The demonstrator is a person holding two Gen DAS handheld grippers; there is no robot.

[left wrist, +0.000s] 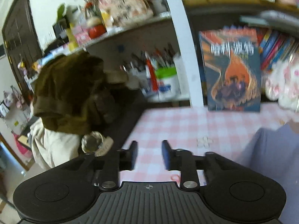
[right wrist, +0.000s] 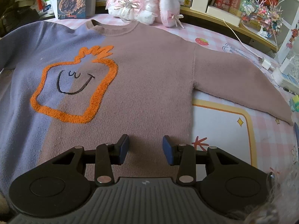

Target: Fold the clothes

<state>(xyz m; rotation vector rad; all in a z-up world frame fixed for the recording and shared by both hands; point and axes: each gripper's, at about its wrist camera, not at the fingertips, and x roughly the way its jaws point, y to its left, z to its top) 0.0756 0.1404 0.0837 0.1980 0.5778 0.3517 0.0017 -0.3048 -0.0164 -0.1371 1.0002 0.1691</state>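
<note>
A sweater [right wrist: 149, 74], half lilac and half dusty pink with an orange outlined smiley patch [right wrist: 74, 85], lies flat and face up on the pink checked table [right wrist: 214, 37]. Its pink sleeve [right wrist: 243, 82] stretches out to the right. My right gripper [right wrist: 145, 150] hovers open over the lower hem, nothing between its fingers. In the blurred left wrist view my left gripper [left wrist: 149, 154] is open above the checked tablecloth [left wrist: 177, 127] near the table's left edge. The sweater's lilac part [left wrist: 269, 149] shows at the right of that view.
A white and pink plush rabbit [right wrist: 142, 1] sits just beyond the collar. A book with a flame cover [left wrist: 231, 71] leans at the back. A white charger and cable [right wrist: 267, 65] lie by the right sleeve. A brown garment pile [left wrist: 71, 91] sits off the table's left edge.
</note>
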